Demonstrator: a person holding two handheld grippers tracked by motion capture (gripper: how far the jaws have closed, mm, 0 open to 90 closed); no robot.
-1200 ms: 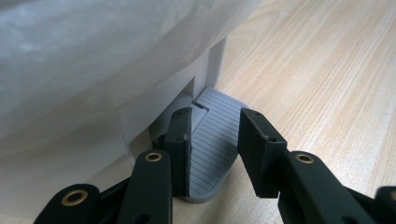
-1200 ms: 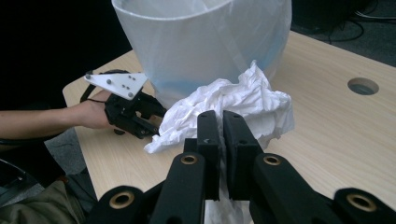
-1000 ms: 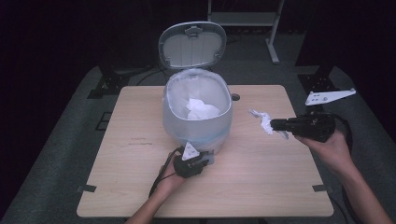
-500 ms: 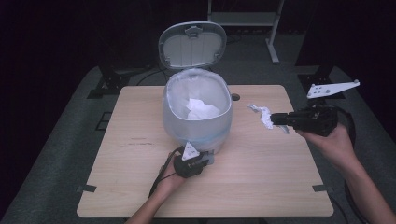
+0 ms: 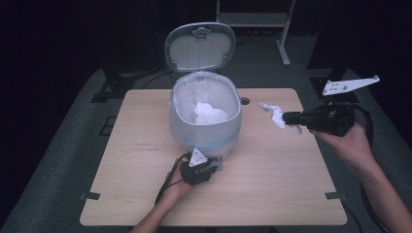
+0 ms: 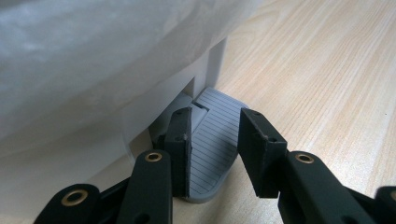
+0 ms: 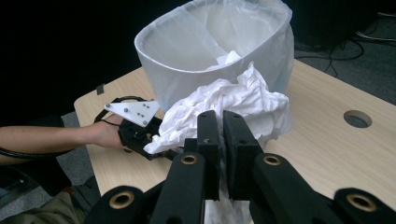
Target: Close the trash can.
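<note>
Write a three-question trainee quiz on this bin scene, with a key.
1. True or false: the lid of the bin stands open.
2. What does the right gripper hold between its fingers? A) a cup B) crumpled white tissue C) a spoon
3. Fill in: the left gripper sits over the bin's grey ____.

Key:
1. True; the lid is tipped up behind the lined bin.
2. B; the tissue is pinched to the right of the bin, above the table.
3. Pedal, the ribbed one at the bin's base.
</note>
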